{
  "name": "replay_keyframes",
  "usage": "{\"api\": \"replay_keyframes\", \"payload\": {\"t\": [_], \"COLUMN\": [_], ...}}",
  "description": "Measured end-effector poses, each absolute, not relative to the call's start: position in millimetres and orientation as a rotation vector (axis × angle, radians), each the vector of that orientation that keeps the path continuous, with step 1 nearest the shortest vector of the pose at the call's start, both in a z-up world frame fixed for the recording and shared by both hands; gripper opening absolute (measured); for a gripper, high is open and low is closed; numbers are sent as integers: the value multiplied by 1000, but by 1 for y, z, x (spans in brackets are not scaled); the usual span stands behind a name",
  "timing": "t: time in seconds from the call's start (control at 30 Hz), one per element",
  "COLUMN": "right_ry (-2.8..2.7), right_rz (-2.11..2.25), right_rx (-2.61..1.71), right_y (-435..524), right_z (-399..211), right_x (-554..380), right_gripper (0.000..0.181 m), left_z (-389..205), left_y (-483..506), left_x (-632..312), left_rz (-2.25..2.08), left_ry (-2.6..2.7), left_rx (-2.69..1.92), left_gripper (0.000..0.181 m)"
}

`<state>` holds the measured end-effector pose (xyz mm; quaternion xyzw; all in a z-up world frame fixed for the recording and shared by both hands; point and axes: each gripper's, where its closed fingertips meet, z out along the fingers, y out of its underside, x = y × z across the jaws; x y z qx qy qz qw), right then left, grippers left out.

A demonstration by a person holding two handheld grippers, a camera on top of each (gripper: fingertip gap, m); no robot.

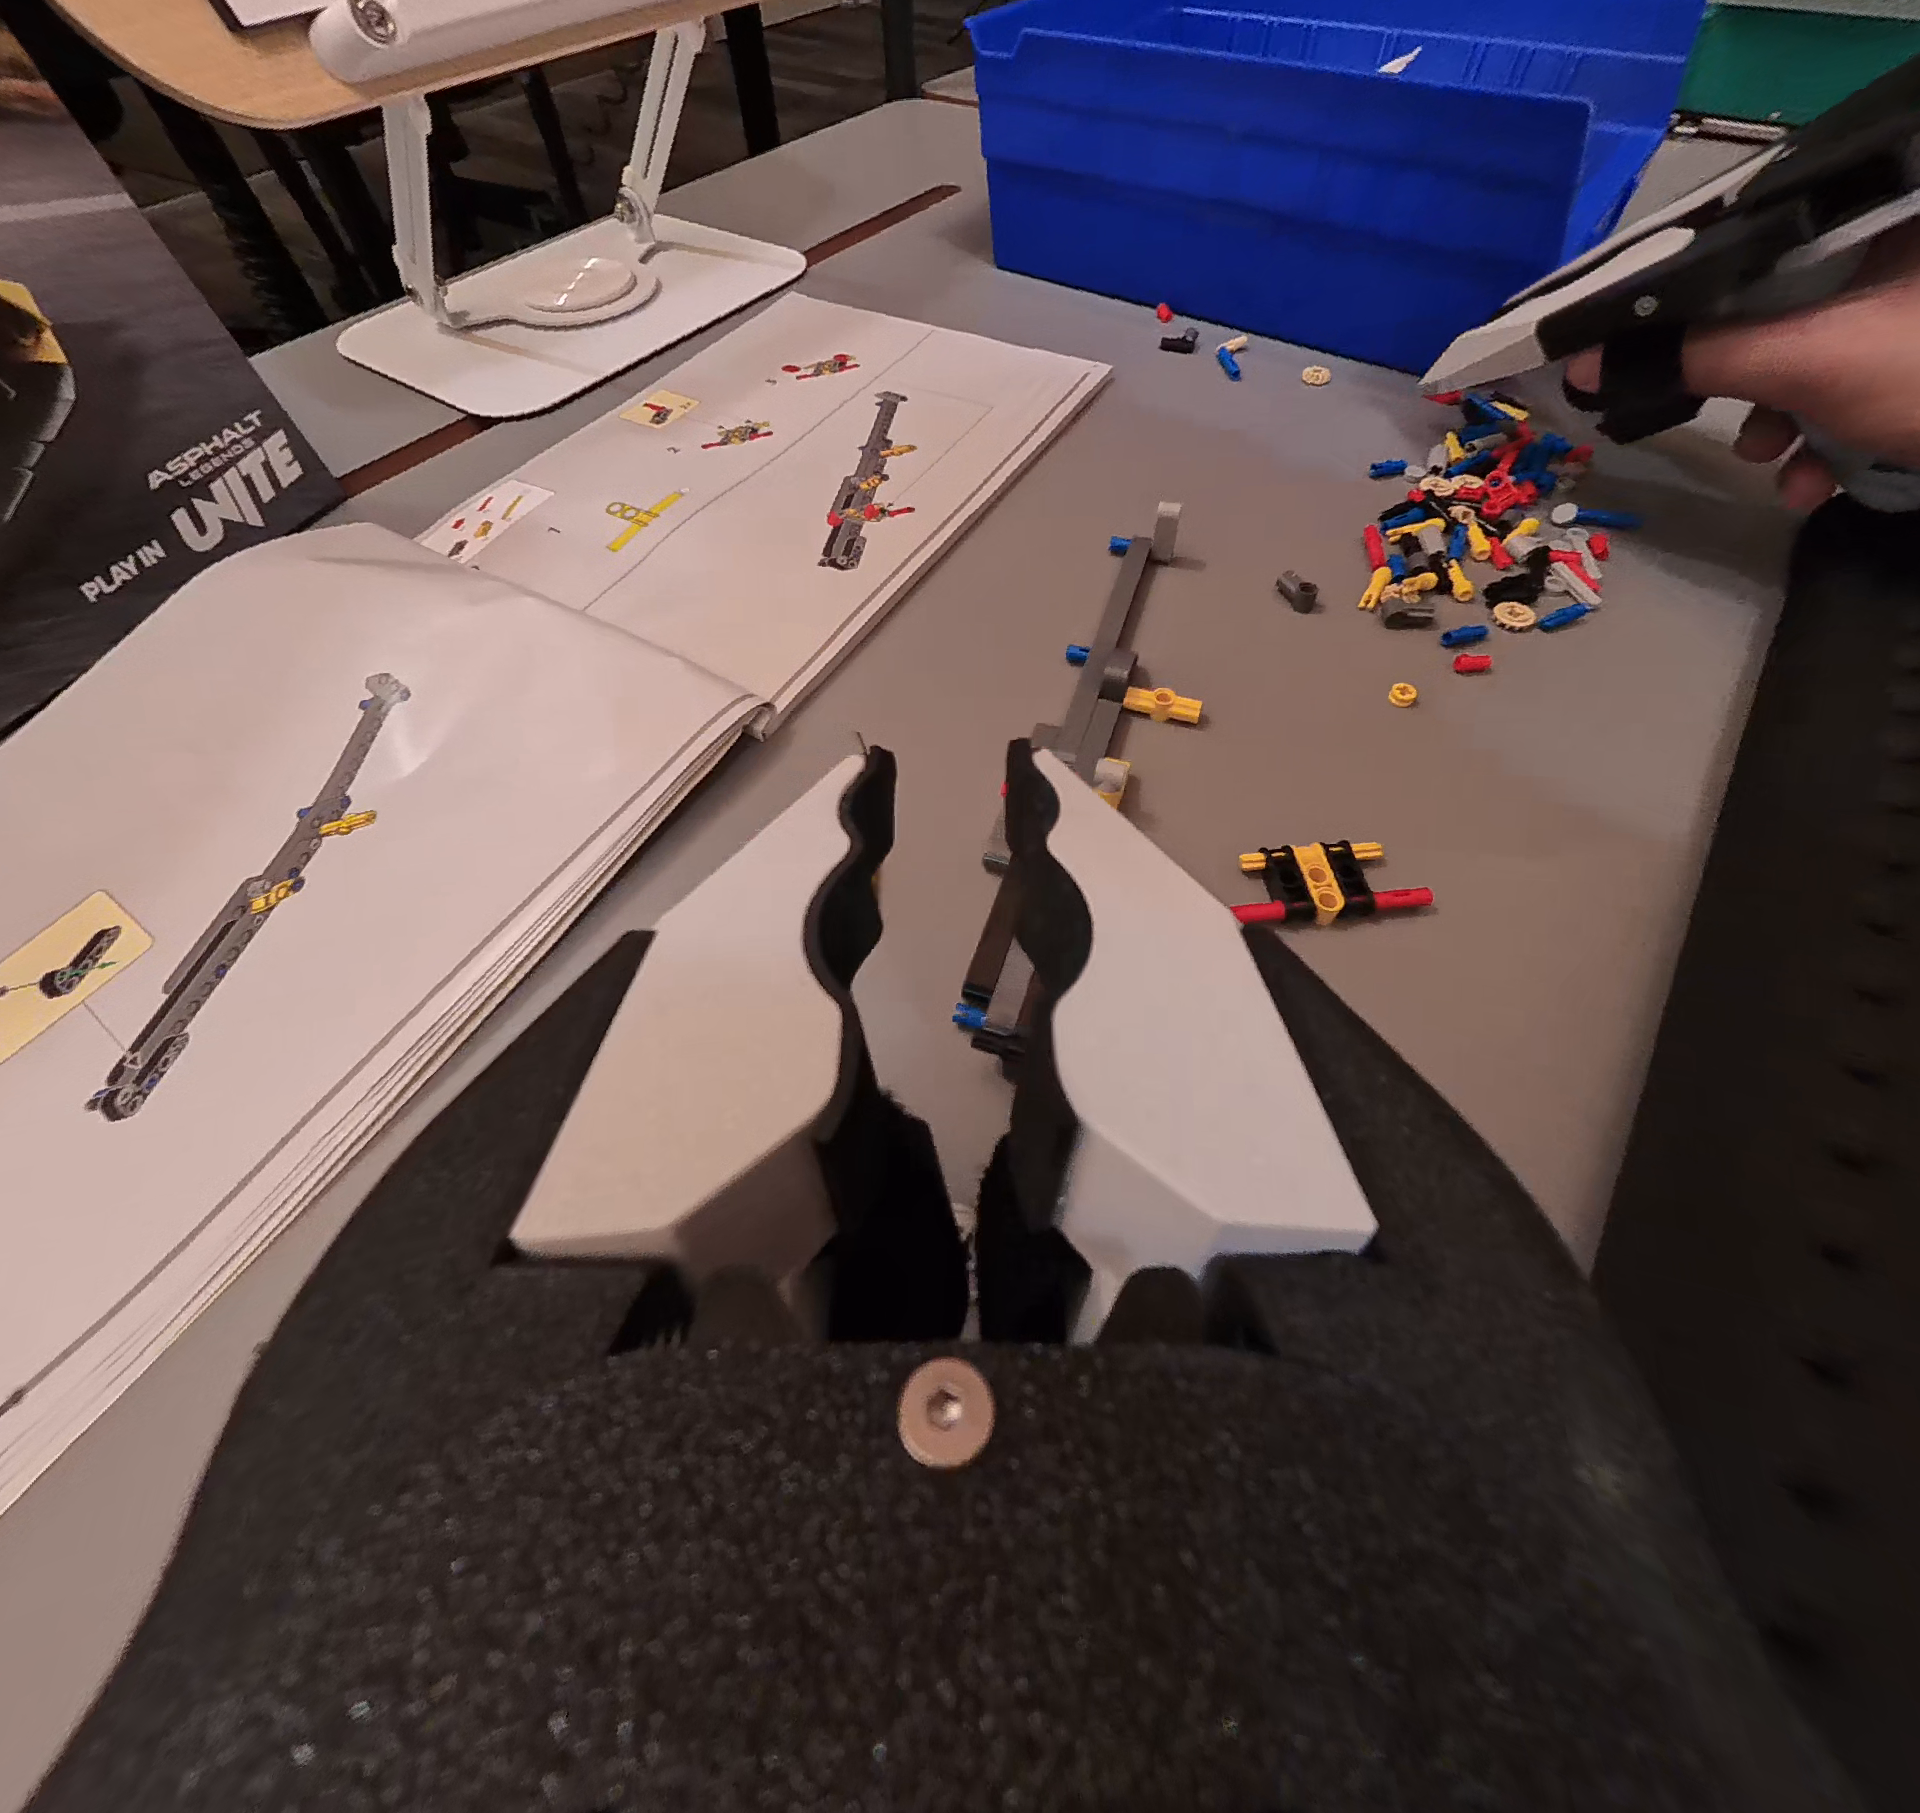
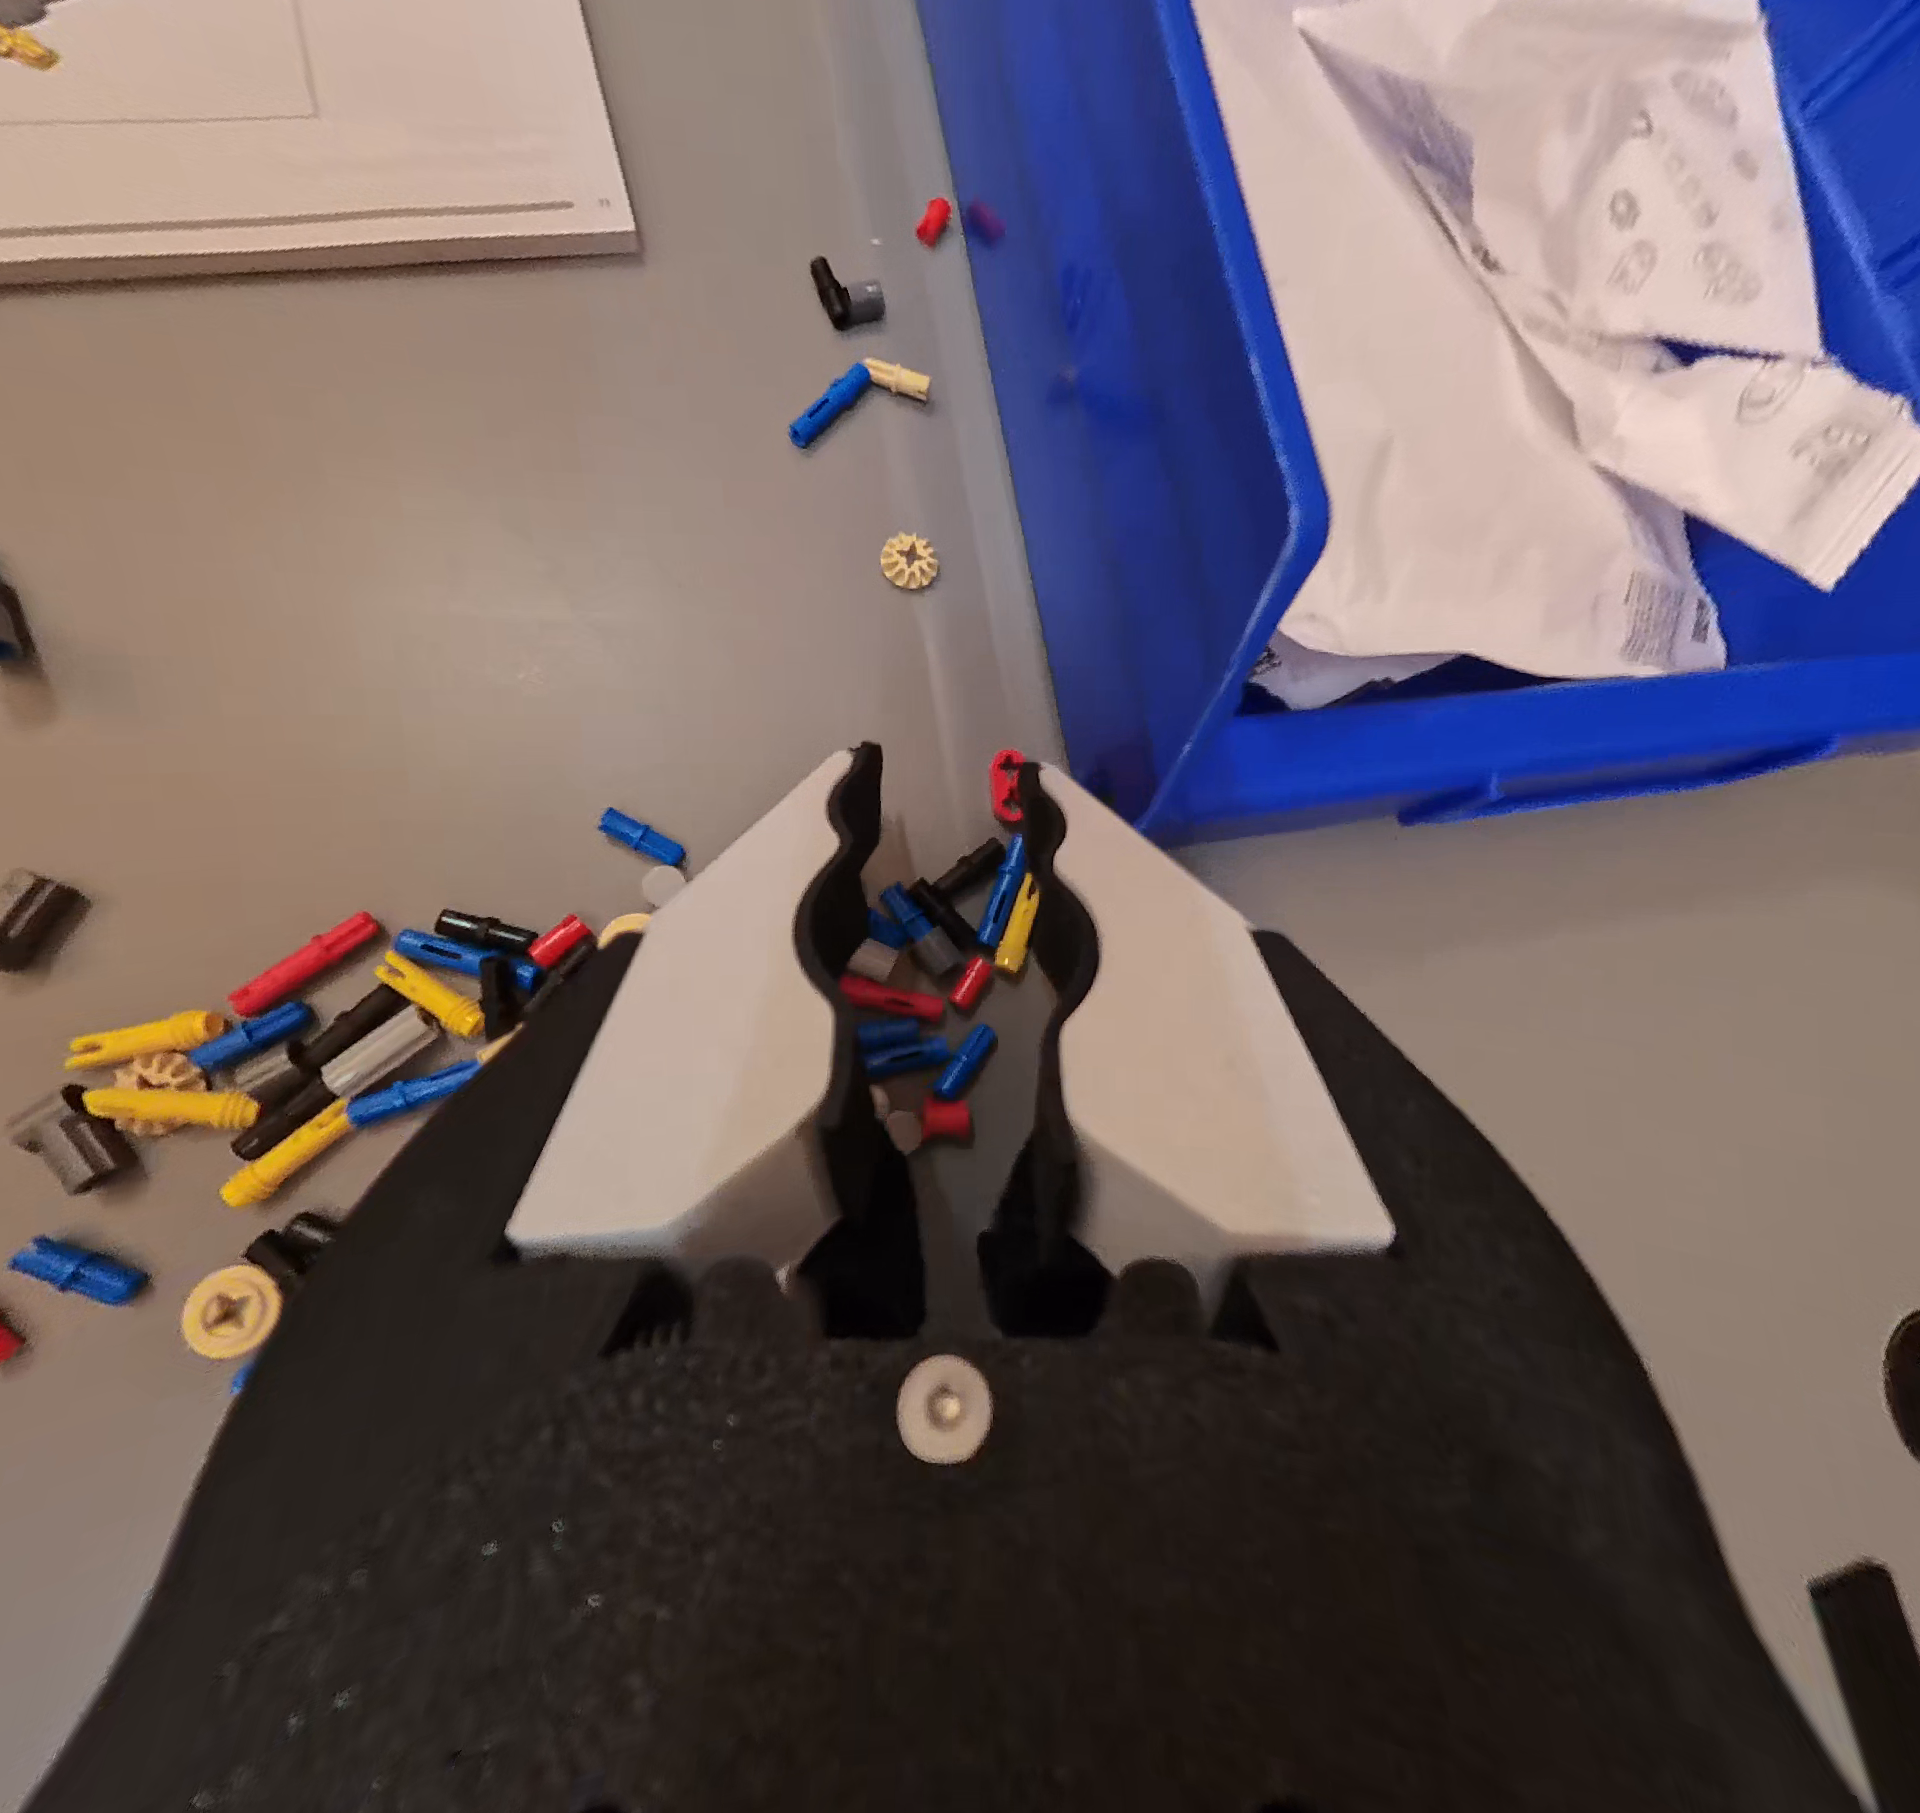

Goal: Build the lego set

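A long grey Lego beam assembly (image 1: 1127, 620) with blue pins and a yellow connector lies on the grey table (image 1: 1299, 1088). My left gripper (image 1: 951, 761) is open and empty just above the beam's near end, and its right finger hides part of the beam. A small yellow, black and red sub-assembly (image 1: 1335, 875) lies to the right. My right gripper (image 2: 948, 766) is open and empty, low over a pile of small coloured pins (image 2: 925, 984). A small red piece (image 2: 1006, 781) lies by its right fingertip. The right gripper (image 1: 1455, 376) and the pile (image 1: 1486, 537) also show in the left wrist view.
An open instruction booklet (image 1: 727, 475) lies on the left, with a white stand (image 1: 571, 309) behind it. A blue bin (image 2: 1195, 413) holding white paper bags (image 2: 1558, 257) stands at the back right. Loose pins and a tan gear (image 2: 911, 559) lie beside the bin. My right fingertips sit around 35 centimeters from my left ones. The tan gear (image 2: 911, 559) is about 5 centimeters from my right fingertips and 35 centimeters from my left. It is also in sight in the left wrist view (image 1: 1316, 375).
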<state>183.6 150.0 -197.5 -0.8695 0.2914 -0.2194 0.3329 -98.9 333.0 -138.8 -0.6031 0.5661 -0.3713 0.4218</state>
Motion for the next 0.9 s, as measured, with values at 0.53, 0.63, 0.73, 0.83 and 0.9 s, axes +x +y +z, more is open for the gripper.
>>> {"api": "replay_keyframes", "payload": {"t": [0.53, 0.63, 0.73, 0.83, 0.9], "right_ry": [930, 936, 895, 854, 850], "right_rz": [-651, -623, -575, -537, -517], "right_rx": [-2293, -2287, -2296, -2309, -2273], "right_y": [148, 149, 158, 166, 171], "right_z": [-210, -211, -211, -211, -206], "right_x": [192, 192, 184, 176, 174], "right_gripper": [23, 22, 22, 26, 26], "left_z": [-123, -121, -121, -122, -123], "left_y": [306, 312, 314, 312, 311], "left_x": [-96, -97, -98, -97, -97], "left_rz": [-1324, -1308, -1296, -1293, -1287], "left_ry": [1363, 1343, 1339, 1349, 1353], "left_rx": [-1557, -1556, -1556, -1554, -1552], "left_gripper": [20, 20, 20, 20, 20]}}
